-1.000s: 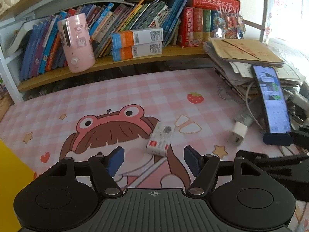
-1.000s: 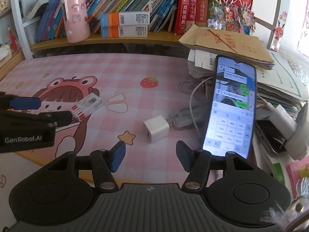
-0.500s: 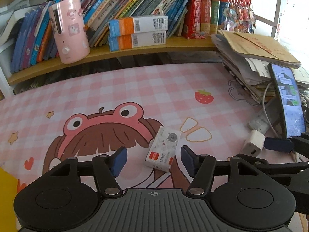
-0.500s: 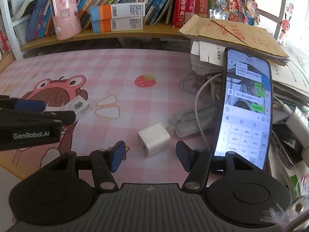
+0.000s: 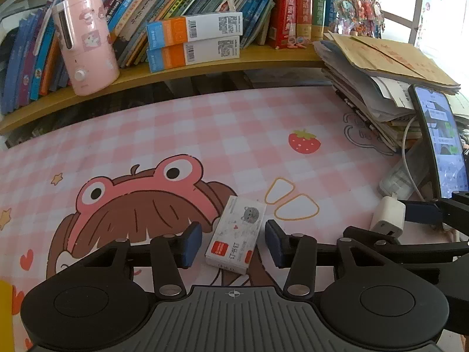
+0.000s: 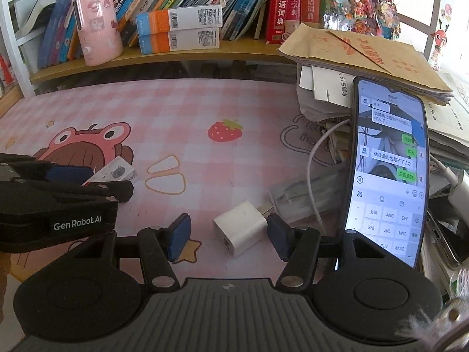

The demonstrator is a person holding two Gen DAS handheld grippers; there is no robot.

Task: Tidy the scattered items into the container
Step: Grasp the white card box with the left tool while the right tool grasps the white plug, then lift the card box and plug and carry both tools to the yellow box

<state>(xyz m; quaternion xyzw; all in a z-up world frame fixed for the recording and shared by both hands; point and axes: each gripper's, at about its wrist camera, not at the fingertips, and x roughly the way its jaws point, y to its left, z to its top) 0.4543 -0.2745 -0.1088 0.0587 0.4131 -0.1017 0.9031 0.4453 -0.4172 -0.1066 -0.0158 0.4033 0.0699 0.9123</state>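
Observation:
A small white staple box [image 5: 236, 234] with a red label lies on the pink checked desk mat [image 5: 205, 135]. My left gripper [image 5: 233, 245] is open, its blue pads on either side of the box without touching it. The box also shows in the right wrist view [image 6: 115, 173], partly hidden behind the left gripper [image 6: 88, 180]. A white charger plug [image 6: 241, 231] lies on the mat. My right gripper [image 6: 228, 236] is open around it, the right pad close to the plug's corner. The plug shows in the left wrist view [image 5: 387, 215] too. A yellow container edge [image 5: 5, 314] shows at the far left.
A lit phone [image 6: 387, 170] stands upright right of the plug, with a white cable [image 6: 315, 158] and a clear plastic case [image 6: 302, 193] behind it. A paper stack [image 6: 366, 67] sits at the right. A shelf [image 5: 176, 70] with books, a pink humidifier [image 5: 85, 41] and boxes runs along the back.
Both grippers moved forward and down. The staple box now lies between the left pads and the charger plug between the right pads. Both stayed open.

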